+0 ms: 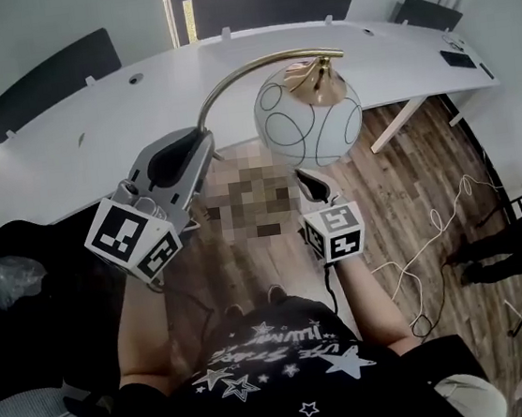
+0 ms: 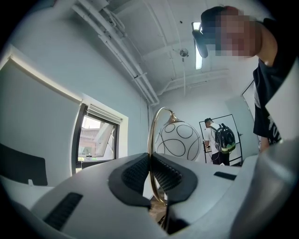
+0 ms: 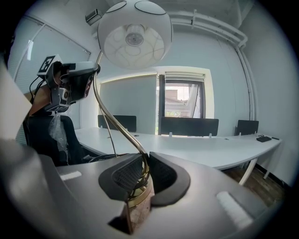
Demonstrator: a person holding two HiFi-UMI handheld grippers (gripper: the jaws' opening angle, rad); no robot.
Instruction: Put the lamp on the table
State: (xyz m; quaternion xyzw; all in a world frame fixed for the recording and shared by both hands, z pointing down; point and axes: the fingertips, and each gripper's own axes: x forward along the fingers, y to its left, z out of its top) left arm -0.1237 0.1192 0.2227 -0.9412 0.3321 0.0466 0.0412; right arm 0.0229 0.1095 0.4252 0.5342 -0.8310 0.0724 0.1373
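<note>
- Left gripper (image 1: 198, 144) (image 2: 150, 161) has its jaws closed on the lamp's thin brass stem (image 2: 150, 135), with the dark pads pressing it from both sides partway up the arc.
- Right gripper (image 1: 310, 184) (image 3: 142, 170) is clamped on the same stem (image 3: 112, 119) at its lower end, just above a brass collar and the brownish base (image 3: 138, 205) that sits right below the jaws.
- Between the two grips the lamp (image 1: 308, 114) hangs in the air. From the left gripper its stem curves up and over, and the white glass globe (image 2: 177, 142) with black ring patterns hangs ahead of that gripper's jaws.
- Seen from the right gripper, the globe (image 3: 135, 32) is high overhead and the left gripper is up and to the left on the stem.
- Beyond both grippers runs a long white table (image 1: 93, 148) (image 3: 196, 144). The lamp is not touching it.
- Dark chairs (image 1: 269, 5) stand on the far side of the table and a window (image 3: 180, 100) is behind them.
- Down to the right of the right gripper, a pale cable (image 1: 433, 229) lies on the wooden floor (image 1: 400, 186).
</note>
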